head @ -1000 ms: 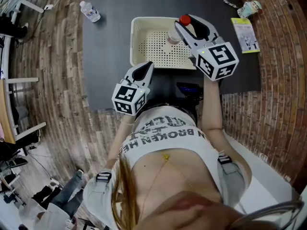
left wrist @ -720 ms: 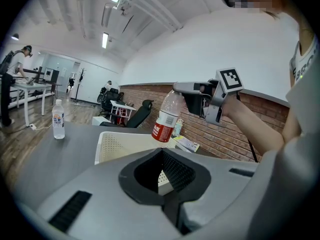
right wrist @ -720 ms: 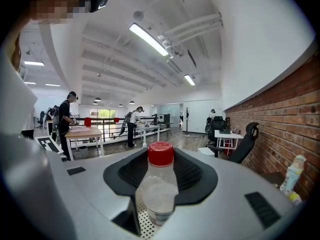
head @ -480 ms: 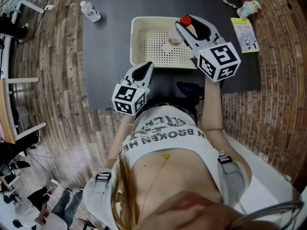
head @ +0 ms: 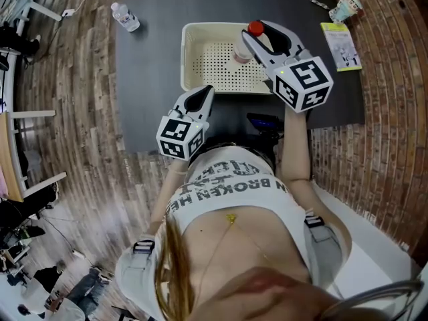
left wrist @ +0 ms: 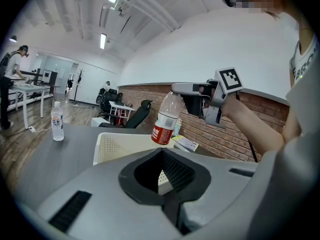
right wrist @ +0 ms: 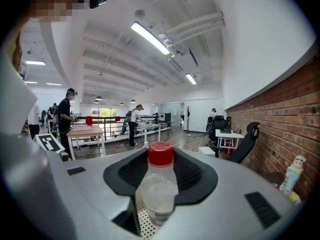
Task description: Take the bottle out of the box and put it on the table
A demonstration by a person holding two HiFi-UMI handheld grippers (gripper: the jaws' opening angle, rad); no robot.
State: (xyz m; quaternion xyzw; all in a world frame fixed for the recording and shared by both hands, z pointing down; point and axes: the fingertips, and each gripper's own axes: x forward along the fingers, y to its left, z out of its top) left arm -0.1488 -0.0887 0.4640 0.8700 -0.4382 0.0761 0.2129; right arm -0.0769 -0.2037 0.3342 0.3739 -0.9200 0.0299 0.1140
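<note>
A clear bottle with a red cap and a red label hangs upright above the white perforated box on the dark table. My right gripper is shut on its upper part, just under the cap. In the right gripper view the bottle fills the gap between the black pads. The left gripper view shows the bottle held clear of the box by the right gripper. My left gripper rests shut and empty at the table's near edge, left of the box.
A second water bottle stands at the table's far left corner. A yellow booklet and a small figure lie at the far right. Brick floor surrounds the table; people and desks are in the background.
</note>
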